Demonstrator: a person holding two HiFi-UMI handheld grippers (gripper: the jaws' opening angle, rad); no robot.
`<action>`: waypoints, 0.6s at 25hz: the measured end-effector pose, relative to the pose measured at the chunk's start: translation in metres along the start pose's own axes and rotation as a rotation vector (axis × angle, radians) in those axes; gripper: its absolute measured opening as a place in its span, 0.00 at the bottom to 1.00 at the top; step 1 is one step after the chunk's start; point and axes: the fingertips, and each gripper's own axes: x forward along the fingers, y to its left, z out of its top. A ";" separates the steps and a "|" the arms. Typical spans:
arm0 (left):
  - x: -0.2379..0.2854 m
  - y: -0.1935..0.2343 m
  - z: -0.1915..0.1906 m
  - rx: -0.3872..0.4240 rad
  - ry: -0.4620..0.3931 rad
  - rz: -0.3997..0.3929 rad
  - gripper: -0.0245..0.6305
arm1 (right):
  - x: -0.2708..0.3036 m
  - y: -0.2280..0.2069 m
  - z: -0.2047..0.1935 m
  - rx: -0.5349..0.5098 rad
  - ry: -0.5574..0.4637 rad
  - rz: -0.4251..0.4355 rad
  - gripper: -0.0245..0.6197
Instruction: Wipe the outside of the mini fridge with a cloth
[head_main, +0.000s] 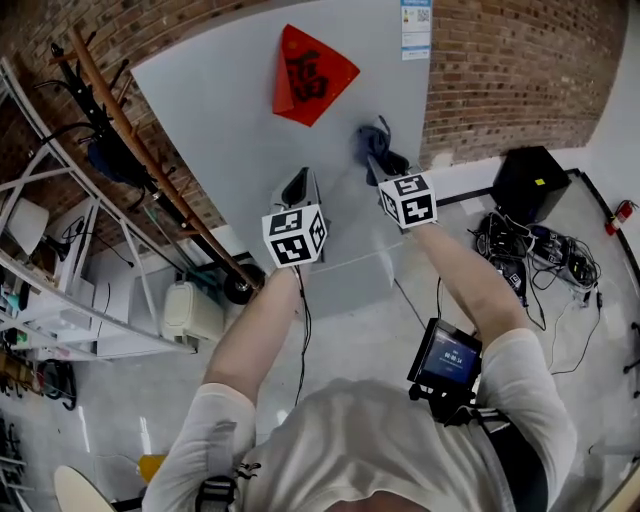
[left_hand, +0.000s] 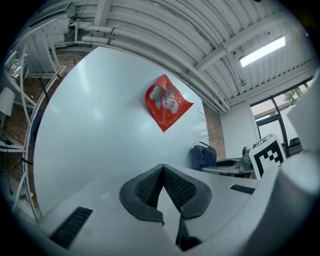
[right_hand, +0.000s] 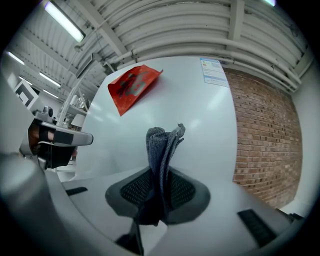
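Note:
The fridge's pale flat side (head_main: 220, 110) fills the view ahead, with a red diamond paper (head_main: 310, 72) and a small printed label (head_main: 416, 28) stuck on it. My right gripper (head_main: 381, 163) is shut on a dark grey-blue cloth (head_main: 372, 140), which stands bunched up between its jaws (right_hand: 162, 147) close to the fridge's surface (right_hand: 200, 115). Whether the cloth touches it I cannot tell. My left gripper (head_main: 297, 186) is held beside it to the left, its jaws (left_hand: 162, 169) shut with nothing between them. From the left gripper view the cloth (left_hand: 202, 156) shows to the right.
Long wooden poles (head_main: 150, 165) lean at the fridge's left, beside a metal rack (head_main: 60, 290) and a white container (head_main: 190, 310). A brick wall (head_main: 520, 80) stands at the right, with a black box (head_main: 528, 180) and tangled cables (head_main: 535, 255) on the floor.

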 end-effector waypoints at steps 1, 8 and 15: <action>0.005 -0.007 -0.001 0.000 0.000 -0.008 0.04 | -0.002 -0.010 -0.002 0.004 0.002 -0.011 0.16; 0.036 -0.050 -0.014 0.000 0.016 -0.046 0.04 | -0.015 -0.081 -0.029 0.062 0.026 -0.091 0.16; 0.047 -0.061 -0.022 0.002 0.029 -0.035 0.04 | -0.016 -0.091 -0.032 0.067 0.003 -0.073 0.16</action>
